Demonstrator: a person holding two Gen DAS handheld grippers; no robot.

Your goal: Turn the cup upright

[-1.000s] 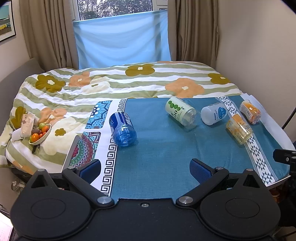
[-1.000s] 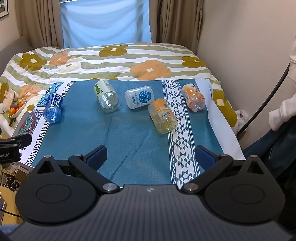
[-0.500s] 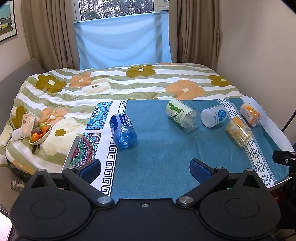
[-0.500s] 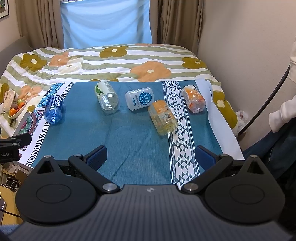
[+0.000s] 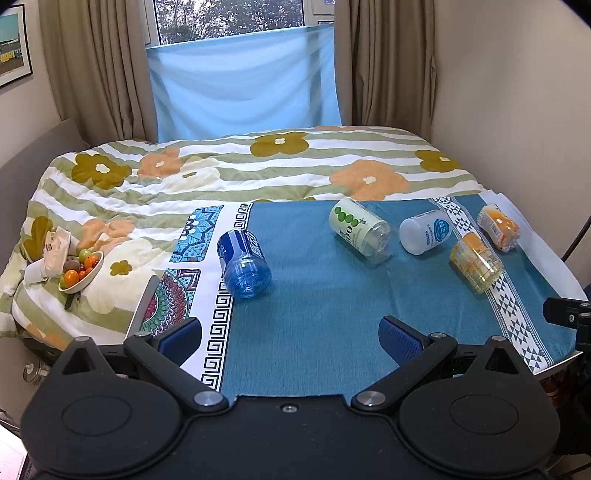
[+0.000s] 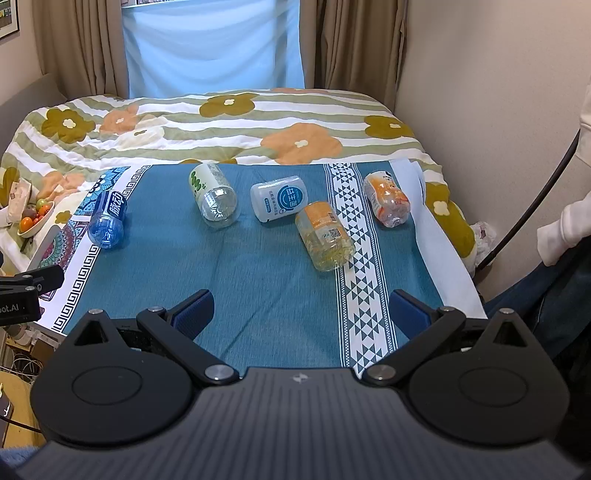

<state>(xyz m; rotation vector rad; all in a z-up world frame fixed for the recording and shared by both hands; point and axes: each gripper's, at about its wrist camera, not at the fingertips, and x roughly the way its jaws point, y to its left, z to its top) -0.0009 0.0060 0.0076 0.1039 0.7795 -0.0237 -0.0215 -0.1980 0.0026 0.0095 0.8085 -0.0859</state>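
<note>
Cups (image 6: 216, 201) toppled mid-cloth (image 6: 258, 280) (near strip bare); grippers (image 5: 290, 332) (image 6: 301, 306) agape.

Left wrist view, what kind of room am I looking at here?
Most likely a bedroom. A floral quilt covers what looks like a bed, curtains frame a window behind it, and a framed picture hangs on the wall. A teal cloth serves as the work surface.

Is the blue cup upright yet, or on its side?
On its side. The blue cup lies lengthwise on the cloth, one round end facing the camera.
</note>
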